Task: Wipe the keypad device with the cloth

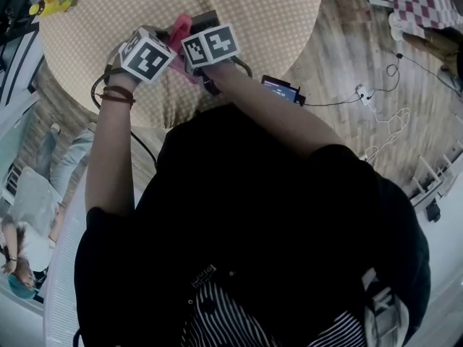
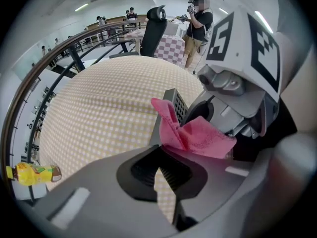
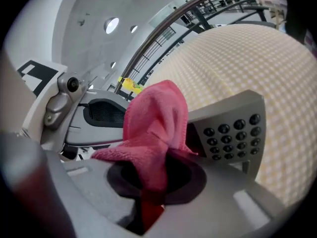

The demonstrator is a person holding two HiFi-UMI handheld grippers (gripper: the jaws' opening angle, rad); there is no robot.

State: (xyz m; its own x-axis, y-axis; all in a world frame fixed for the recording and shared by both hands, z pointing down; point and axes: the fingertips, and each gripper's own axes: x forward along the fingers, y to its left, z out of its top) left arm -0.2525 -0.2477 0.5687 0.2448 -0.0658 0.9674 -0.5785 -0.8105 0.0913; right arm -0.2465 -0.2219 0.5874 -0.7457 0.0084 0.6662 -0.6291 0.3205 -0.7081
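Beige checked fabric is covering the round table point(image 1: 253, 20), with a yellow drink bottle point(image 2: 30, 174) lying at its edge. Over it, the left gripper point(image 2: 166, 170) is clamping the grey keypad device with dark buttons point(image 3: 233, 130), while the right gripper point(image 3: 148, 182) is pinching the pink terry cloth point(image 3: 153, 123) against the device's edge.

Pink cloth point(image 3: 151, 128) lies bunched against the tilted grey keypad device point(image 3: 233, 130).
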